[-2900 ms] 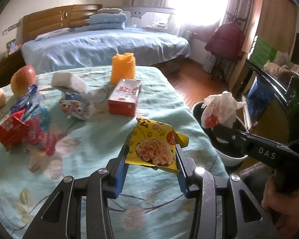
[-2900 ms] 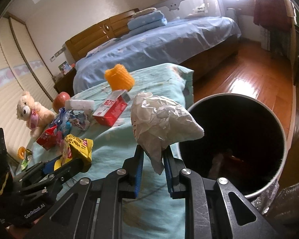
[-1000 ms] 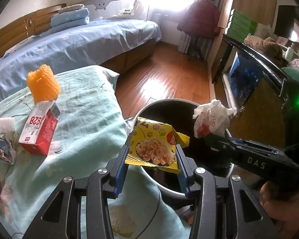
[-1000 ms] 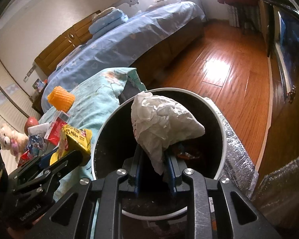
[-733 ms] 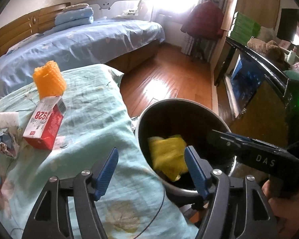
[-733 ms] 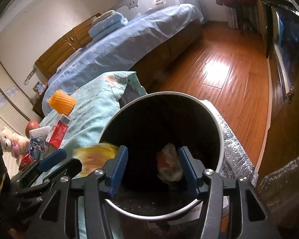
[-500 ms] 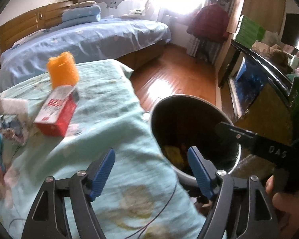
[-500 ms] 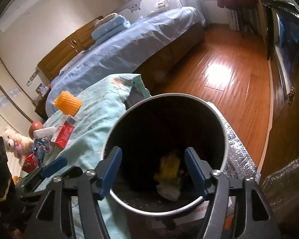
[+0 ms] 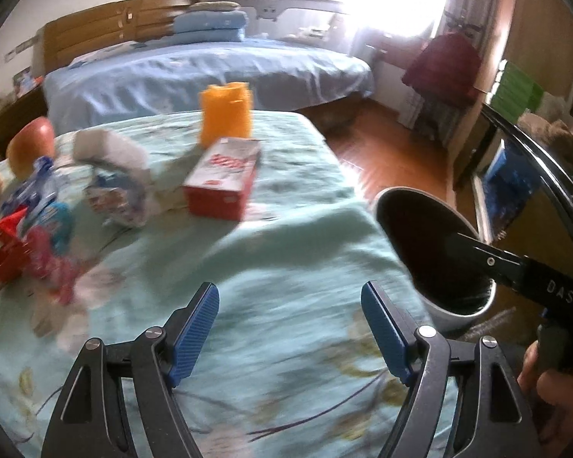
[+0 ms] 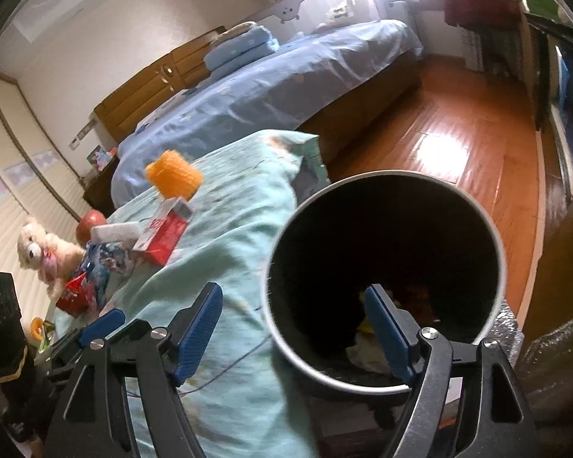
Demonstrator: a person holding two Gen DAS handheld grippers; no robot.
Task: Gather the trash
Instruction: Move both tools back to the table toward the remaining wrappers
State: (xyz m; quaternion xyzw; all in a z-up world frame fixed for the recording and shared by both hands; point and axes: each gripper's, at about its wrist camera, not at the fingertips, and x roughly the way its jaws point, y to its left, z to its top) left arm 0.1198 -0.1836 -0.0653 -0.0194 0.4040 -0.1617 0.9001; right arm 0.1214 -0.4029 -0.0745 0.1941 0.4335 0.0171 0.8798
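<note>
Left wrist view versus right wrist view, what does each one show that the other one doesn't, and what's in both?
Only the left wrist view shows the maroon garment hanging by the window and the stack of green boxes.

Only the right wrist view looks down into the trash bin, where dropped yellow and white trash lies, and shows the teddy bear whole.

Both show the orange mesh sleeve, the red and white carton, the pile of wrappers, the teal floral cover and the blue bed. Each claw, left and right, is open and empty.
</note>
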